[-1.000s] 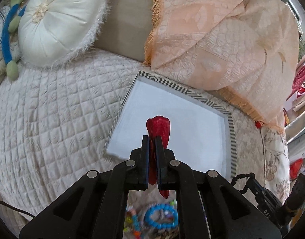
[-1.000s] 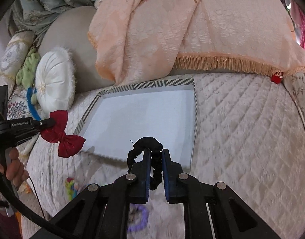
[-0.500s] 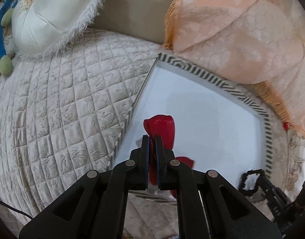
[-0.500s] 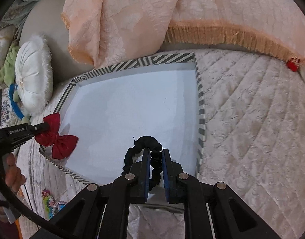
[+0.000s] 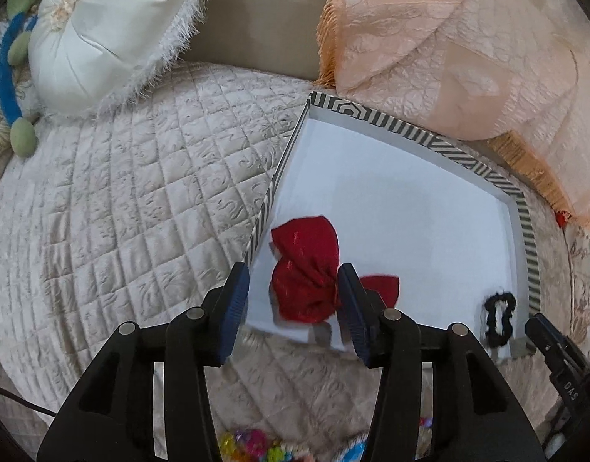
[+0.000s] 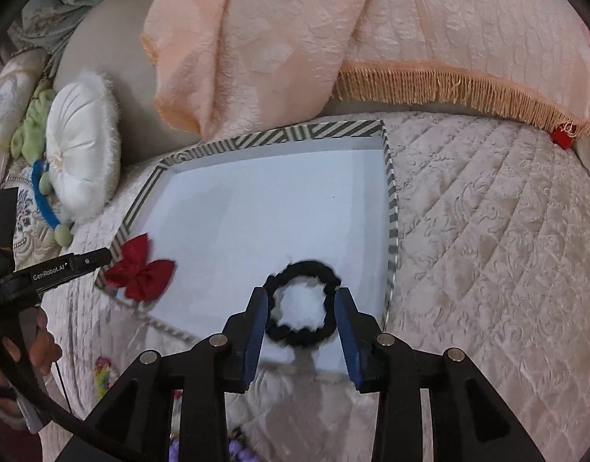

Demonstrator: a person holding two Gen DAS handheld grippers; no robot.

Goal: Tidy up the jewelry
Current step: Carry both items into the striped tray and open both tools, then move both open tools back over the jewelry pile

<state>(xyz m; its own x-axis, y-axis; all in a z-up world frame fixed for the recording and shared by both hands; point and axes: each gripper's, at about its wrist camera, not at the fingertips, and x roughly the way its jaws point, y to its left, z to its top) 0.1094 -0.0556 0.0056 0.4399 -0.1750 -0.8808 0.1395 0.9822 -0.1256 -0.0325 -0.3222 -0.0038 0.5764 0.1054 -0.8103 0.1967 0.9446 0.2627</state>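
Note:
A shallow white tray with a striped rim (image 5: 445, 146) (image 6: 389, 192) lies on the quilted bed. A red bow (image 5: 306, 269) (image 6: 141, 269) lies in the tray's near left corner. My left gripper (image 5: 293, 308) is open, its fingers either side of the bow. A black scrunchie (image 6: 302, 304) (image 5: 497, 317) lies in the tray's near right corner. My right gripper (image 6: 300, 327) is open around the scrunchie and not gripping it. Colourful bead bracelets (image 5: 256, 446) (image 6: 102, 373) lie on the quilt below the grippers, mostly hidden.
A white round cushion (image 5: 102, 27) and a blue-green soft toy (image 5: 10, 88) sit at the back left. A peach fringed blanket (image 5: 468, 50) (image 6: 333, 30) is heaped behind the tray. The quilted bedspread (image 6: 487, 250) stretches right of the tray.
Both grippers moved over the tray and opened. The red bow dropped from the left gripper and the black scrunchie from the right gripper onto the tray floor.

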